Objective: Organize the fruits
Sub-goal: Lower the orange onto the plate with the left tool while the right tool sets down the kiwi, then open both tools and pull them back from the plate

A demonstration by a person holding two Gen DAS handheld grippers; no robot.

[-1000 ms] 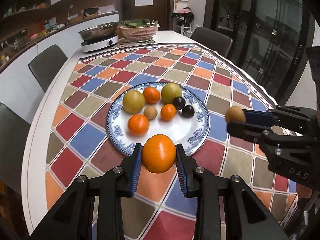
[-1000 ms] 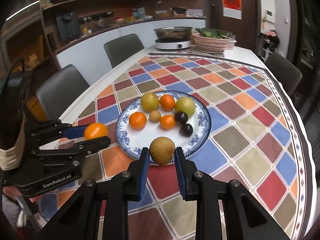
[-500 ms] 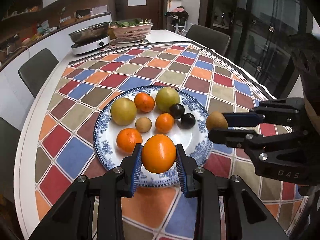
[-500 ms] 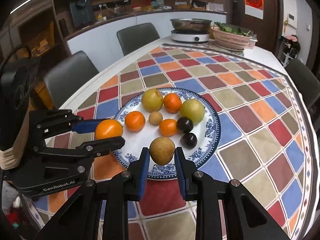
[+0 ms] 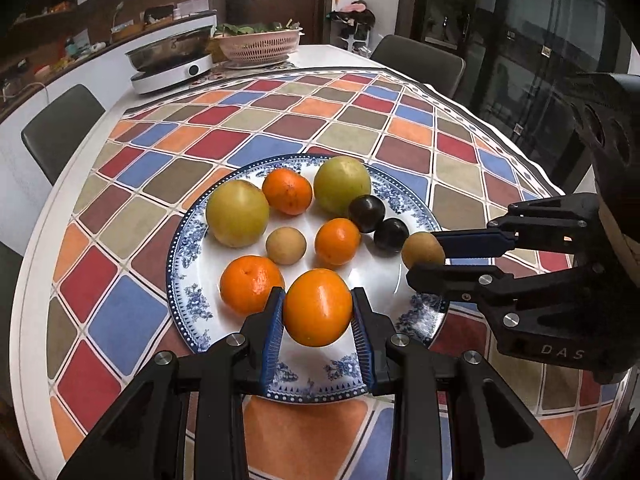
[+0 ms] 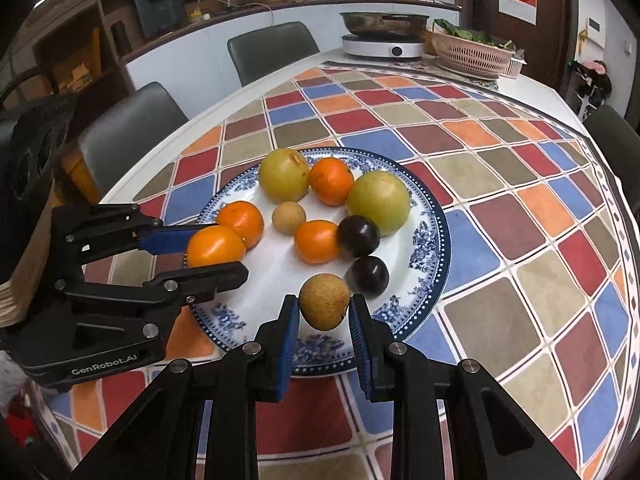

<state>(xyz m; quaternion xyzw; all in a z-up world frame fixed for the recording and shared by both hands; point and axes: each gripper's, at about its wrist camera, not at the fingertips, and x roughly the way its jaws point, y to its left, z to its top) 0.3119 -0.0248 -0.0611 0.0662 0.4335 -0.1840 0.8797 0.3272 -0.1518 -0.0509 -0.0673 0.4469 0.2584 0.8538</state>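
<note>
Left wrist view: left gripper (image 5: 318, 312) is clamped on an orange fruit (image 5: 318, 307), blue pads pressed to both of its sides. The fruit is over the near part of the blue-and-white plate (image 5: 304, 386); whether it touches the plate surface cannot be told from this angle. On the plate: two yellow-green fruits (image 5: 237, 213), three smaller oranges (image 5: 251, 284), one small tan fruit (image 5: 286, 246), two dark plums (image 5: 367, 208). The right gripper (image 5: 424, 258) enters from the right side, grasping a tan round fruit (image 5: 422, 250) at the plate's right rim, just beside the nearer plum. The plate sits on a checked cloth (image 5: 280, 124) covering the worktop (image 5: 32, 248).

Right wrist view: right gripper (image 6: 324, 310) is closed on the tan round fruit (image 6: 324, 302), held over the near part of the plate (image 6: 434, 248), just beside a dark plum (image 6: 368, 276). The left gripper (image 6: 214, 252) comes in from the left, gripping the orange fruit (image 6: 215, 246) at the plate's left edge, next to one of the plated oranges (image 6: 242, 222). At the far end of the worktop: a cooker with a steel pan (image 6: 383, 36) and a pink basket of greens (image 6: 472, 52).
</note>
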